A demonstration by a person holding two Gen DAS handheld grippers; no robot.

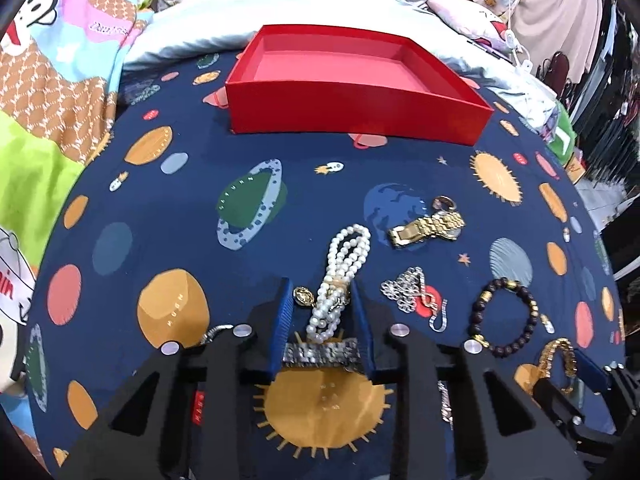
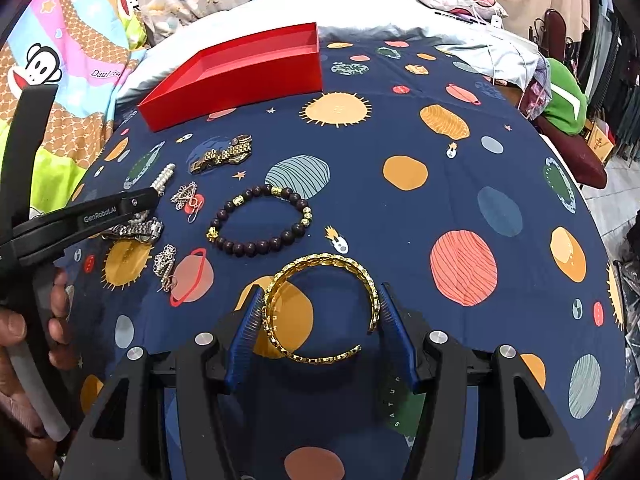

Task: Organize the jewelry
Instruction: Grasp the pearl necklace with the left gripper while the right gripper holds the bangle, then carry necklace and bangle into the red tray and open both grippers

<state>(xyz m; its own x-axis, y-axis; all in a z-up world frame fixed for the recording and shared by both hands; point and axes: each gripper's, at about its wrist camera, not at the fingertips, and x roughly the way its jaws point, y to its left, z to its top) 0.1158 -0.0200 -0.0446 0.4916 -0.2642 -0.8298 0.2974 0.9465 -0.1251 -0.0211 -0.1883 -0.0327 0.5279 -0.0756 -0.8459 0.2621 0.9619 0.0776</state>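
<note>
An open red box (image 1: 352, 92) sits at the far side of the planet-print cloth; it also shows in the right wrist view (image 2: 240, 76). My left gripper (image 1: 322, 300) is open, its jaws on either side of a white pearl bracelet (image 1: 340, 276) and over a silver watch band (image 1: 320, 354). My right gripper (image 2: 320, 304) is open around a gold bangle (image 2: 320, 308), its pads close to the bangle's sides. A dark bead bracelet (image 2: 260, 220), a gold watch (image 2: 224, 154), and silver pendants (image 2: 184, 196) lie on the cloth.
The cloth (image 2: 440, 208) covers a bed with a white pillow (image 1: 280, 12) behind the box. Bright cartoon bedding (image 1: 52, 92) lies left. A green item (image 2: 564, 108) and dark furniture stand at the right edge. A hand (image 2: 24, 340) holds the left gripper.
</note>
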